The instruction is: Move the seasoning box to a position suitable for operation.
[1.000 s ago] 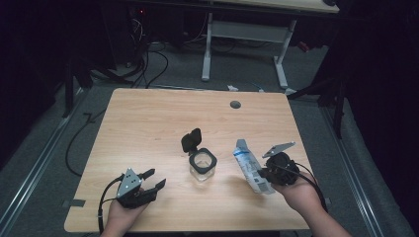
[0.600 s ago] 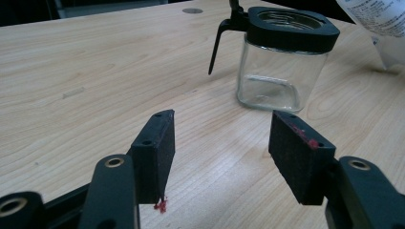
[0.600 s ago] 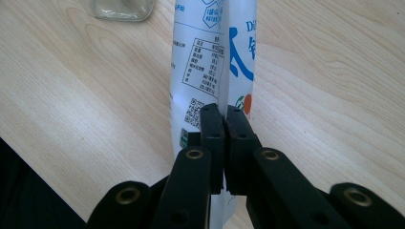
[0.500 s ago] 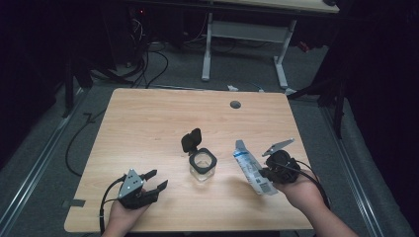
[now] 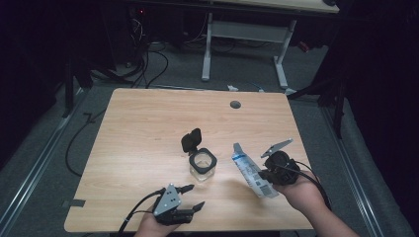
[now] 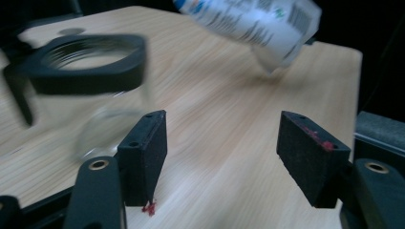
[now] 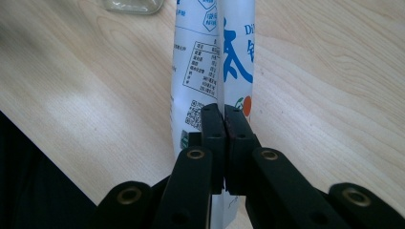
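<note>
High view, left to right: left gripper point(image 5: 190, 198) sits near the table's point(image 5: 143, 128) front edge, jaws apart with nothing between them; they have just been opening wider. Up and to its right stands a small glass jar point(image 5: 202, 166) with a black collar, its hinged black lid point(image 5: 191, 140) flipped up behind the mouth, which faces up and uncovered. Further right, the right gripper point(image 5: 264, 174) has its jaws pressed together on the seam of a white-and-blue packet point(image 5: 253, 170), pinching it near its lower end. The packet's long axis runs diagonally, top end tilted up toward the jar but still beside it, not over the mouth. Left gripper view puts the jar just ahead and left of the jaws, so the left hand is nearer and looks placed to steady it. Likely next need: bring the packet's top above the jar opening.
</note>
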Demonstrator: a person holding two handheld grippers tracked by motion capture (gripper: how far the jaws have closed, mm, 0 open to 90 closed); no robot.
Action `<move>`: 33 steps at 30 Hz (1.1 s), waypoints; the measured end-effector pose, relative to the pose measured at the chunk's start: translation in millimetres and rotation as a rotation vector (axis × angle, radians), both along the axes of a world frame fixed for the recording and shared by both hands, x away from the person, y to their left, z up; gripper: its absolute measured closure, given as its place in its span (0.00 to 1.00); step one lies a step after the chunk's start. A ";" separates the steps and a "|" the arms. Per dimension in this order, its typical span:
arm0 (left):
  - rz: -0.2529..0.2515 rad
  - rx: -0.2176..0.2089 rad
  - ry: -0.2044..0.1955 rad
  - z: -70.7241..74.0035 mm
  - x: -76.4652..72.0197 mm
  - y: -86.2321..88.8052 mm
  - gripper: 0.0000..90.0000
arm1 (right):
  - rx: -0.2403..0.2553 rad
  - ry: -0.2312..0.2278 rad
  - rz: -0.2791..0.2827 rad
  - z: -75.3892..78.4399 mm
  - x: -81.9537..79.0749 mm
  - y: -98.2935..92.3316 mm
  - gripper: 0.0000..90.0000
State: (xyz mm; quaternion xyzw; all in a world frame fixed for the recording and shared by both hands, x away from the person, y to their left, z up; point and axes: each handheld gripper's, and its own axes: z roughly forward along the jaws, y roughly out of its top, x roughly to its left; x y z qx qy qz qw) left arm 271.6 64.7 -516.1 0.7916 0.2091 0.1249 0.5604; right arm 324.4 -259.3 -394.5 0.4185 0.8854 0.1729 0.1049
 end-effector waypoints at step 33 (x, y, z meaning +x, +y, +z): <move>-0.125 0.027 0.074 -4.7 11.3 -122.5 0.29 | -0.028 0.053 0.029 16.4 -5.8 16.5 1.00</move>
